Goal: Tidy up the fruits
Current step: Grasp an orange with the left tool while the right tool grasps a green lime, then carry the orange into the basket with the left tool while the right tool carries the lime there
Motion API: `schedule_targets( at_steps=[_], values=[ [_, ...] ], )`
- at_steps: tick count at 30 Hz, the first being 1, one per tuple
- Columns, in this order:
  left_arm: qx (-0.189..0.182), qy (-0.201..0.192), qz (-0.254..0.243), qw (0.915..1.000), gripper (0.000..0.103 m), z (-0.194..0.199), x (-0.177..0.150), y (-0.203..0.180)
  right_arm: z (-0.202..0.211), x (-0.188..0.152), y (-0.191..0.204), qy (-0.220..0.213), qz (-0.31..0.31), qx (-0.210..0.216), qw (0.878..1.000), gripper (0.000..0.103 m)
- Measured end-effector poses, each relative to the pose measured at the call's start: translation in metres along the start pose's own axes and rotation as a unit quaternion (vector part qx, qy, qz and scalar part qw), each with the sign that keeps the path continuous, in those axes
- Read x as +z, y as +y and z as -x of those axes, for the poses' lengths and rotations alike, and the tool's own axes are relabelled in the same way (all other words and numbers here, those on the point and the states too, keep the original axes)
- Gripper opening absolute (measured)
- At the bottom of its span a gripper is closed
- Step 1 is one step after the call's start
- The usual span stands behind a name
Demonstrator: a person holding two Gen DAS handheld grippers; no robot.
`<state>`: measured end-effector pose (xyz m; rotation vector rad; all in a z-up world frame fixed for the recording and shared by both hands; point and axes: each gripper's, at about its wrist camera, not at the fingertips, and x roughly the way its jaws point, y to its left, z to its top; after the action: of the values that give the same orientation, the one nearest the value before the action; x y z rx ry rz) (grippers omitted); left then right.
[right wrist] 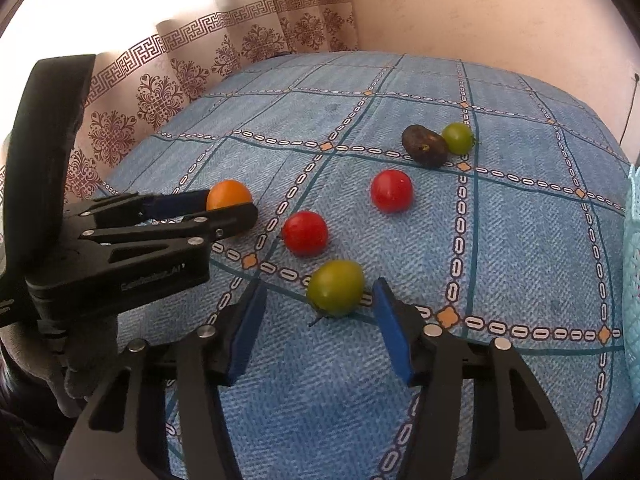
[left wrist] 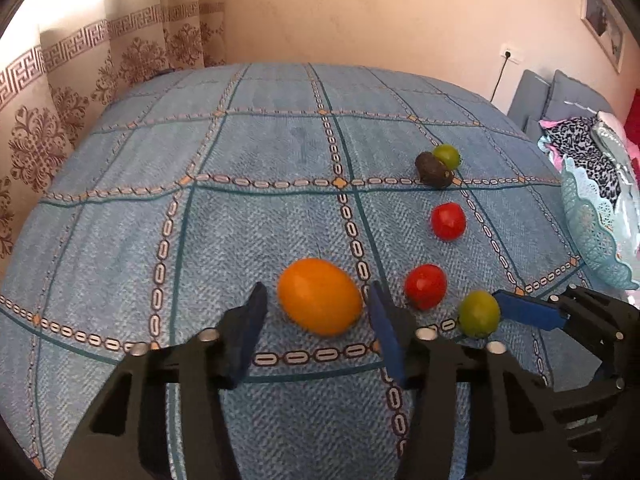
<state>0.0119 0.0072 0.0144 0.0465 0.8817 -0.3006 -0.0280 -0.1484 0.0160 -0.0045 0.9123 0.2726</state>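
Note:
An orange fruit (left wrist: 320, 296) lies on the blue bed cover between the open fingers of my left gripper (left wrist: 318, 300); no contact shows. A green fruit (right wrist: 336, 287) lies between the open fingers of my right gripper (right wrist: 320, 294), apart from both pads. Two red tomatoes (right wrist: 305, 233) (right wrist: 391, 191) lie beyond it. A dark brown fruit (right wrist: 425, 146) touches a second green fruit (right wrist: 458, 138) farther back. In the right wrist view my left gripper (right wrist: 232, 206) shows around the orange fruit (right wrist: 228, 195). In the left wrist view the right gripper's blue finger (left wrist: 528, 310) reaches the near green fruit (left wrist: 479, 314).
A light blue lace-edged basket (left wrist: 592, 224) stands at the bed's right edge, with patterned clothes and grey cushions (left wrist: 560, 96) behind it. Patterned curtains (left wrist: 80, 80) hang along the left. A wall socket with a cable (left wrist: 509, 56) is on the back wall.

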Motion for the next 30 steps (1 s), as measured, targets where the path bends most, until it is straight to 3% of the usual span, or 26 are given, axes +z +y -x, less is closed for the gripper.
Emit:
schedule_targets(
  at_steps=[3, 14, 30],
  values=[
    [-0.022, 0.004, 0.015, 0.9996, 0.042, -0.001, 0.0, 0.006, -0.002, 0.001, -0.001, 0.002, -0.003, 0.001, 1.0, 0.048],
    [-0.02, -0.012, 0.009, 0.9997, 0.041, 0.012, -0.001, 0.004, -0.009, 0.006, -0.002, 0.004, -0.009, -0.006, 1.0, 0.03],
    [-0.016, -0.027, 0.007, 0.9995, 0.041, 0.029, 0.004, 0.0, 0.006, 0.008, -0.008, -0.019, -0.026, -0.006, 0.999, 0.03]
  ],
)
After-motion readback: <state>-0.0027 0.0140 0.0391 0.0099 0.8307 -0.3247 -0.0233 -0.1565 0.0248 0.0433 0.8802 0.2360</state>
